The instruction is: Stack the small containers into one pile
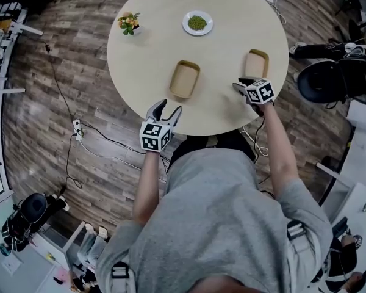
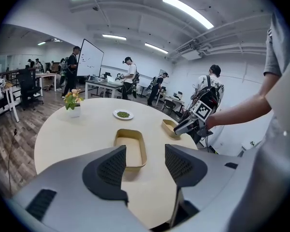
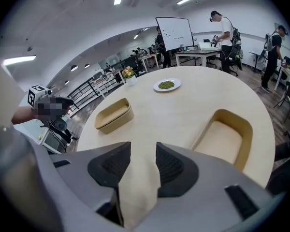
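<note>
Head view – layout: two tan small containers well apart on the round table (image 1: pixel 158 50); middle container (image 1: pixel 185 79) near the front edge, right-hand container (image 1: pixel 256 63) close to the table's right rim, both empty and flat on the top.
Head view – bystanders: plate (image 1: pixel 197 22) of green bits and potted plant (image 1: pixel 129 23) at the far side, clear of both trays.
Head view – claws: left gripper (image 1: pixel 169 108) at the front edge, just short of the middle container; right gripper (image 1: pixel 243 84) just beside the near end of the right-hand container, apparently not touching it.
Left gripper view – claw: left gripper (image 2: pixel 145 151) with jaws spread, nothing between the pads, only bare table and the middle container (image 2: pixel 130 141) ahead.
Left gripper view – other side: right gripper (image 2: pixel 183 127) low by the right-hand container (image 2: pixel 169 124).
Right gripper view – claw: right gripper (image 3: pixel 143 151) with jaws parted – bare tabletop in the gap, nothing gripped.
Right gripper view – target: right-hand container (image 3: pixel 227 139) off to the right of the jaws, not between them; middle container (image 3: pixel 113 114) farther off to the left.
Step, as judged: approach for the first pick-up; no pile begun, neither tray lifted.
Next move, as judged: swing of the right claw toward the right-hand container, one jaw inside and one outside a wall, pinch on the rim, lift, then carry across and a level drop into the middle container.
Risk, as judged: thin rim close to the table edge – a nudge could push it off.
</note>
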